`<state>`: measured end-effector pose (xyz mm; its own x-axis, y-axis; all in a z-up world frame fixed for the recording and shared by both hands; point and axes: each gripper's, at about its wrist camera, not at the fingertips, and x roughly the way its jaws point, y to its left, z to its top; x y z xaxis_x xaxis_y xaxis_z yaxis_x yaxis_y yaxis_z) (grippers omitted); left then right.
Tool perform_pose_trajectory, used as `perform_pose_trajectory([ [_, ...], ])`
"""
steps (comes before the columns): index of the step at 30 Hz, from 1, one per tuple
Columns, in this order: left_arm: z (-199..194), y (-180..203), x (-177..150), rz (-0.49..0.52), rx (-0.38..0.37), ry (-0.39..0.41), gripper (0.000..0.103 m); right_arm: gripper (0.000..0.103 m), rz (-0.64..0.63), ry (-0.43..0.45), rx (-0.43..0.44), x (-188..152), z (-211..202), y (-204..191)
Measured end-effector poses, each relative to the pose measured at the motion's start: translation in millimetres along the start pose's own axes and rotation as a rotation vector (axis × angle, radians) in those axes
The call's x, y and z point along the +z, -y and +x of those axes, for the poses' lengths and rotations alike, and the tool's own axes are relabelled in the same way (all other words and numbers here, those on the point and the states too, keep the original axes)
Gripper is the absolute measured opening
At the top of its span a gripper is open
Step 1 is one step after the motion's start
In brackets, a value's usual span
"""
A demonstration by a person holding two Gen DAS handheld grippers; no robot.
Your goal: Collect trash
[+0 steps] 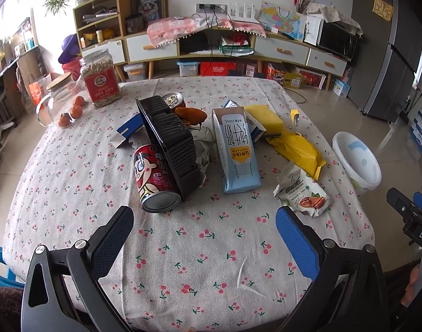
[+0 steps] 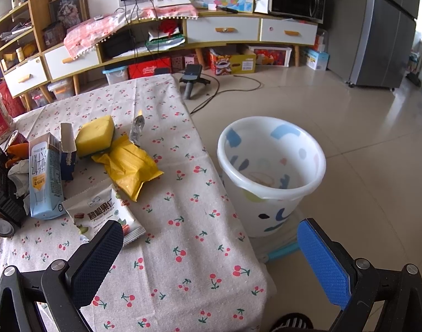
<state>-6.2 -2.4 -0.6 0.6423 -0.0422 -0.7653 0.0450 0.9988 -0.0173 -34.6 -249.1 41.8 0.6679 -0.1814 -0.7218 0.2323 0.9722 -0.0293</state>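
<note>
Trash lies in a heap mid-table: a red can (image 1: 154, 178) on its side, a black ribbed tray (image 1: 169, 141) tipped on edge, a pale blue milk carton (image 1: 236, 149), a yellow wrapper (image 1: 296, 149), a yellow sponge (image 1: 263, 117) and a pecan snack packet (image 1: 302, 193). My left gripper (image 1: 204, 236) stands open above the near tablecloth, holding nothing. The right gripper (image 2: 211, 251) is open too, over the table's right edge. The packet (image 2: 105, 215) lies just past its left finger. A white patterned bin (image 2: 269, 171) stands on the floor to the right of the table.
Two jars, one of nuts (image 1: 100, 78) and one glass jar holding oranges (image 1: 64, 99), sit at the table's far left. A long sideboard (image 1: 211, 47) lines the back wall, a grey fridge (image 1: 388, 55) stands right. A cable (image 2: 211, 96) crosses the tiled floor.
</note>
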Motion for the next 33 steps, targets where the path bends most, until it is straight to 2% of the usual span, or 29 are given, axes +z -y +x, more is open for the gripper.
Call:
perform_pose_trajectory([
  [33, -0.2, 0.8, -0.6, 0.000, 0.000, 0.002, 0.103, 0.103, 0.025, -0.009, 0.007, -1.6, 1.7, 2.3],
])
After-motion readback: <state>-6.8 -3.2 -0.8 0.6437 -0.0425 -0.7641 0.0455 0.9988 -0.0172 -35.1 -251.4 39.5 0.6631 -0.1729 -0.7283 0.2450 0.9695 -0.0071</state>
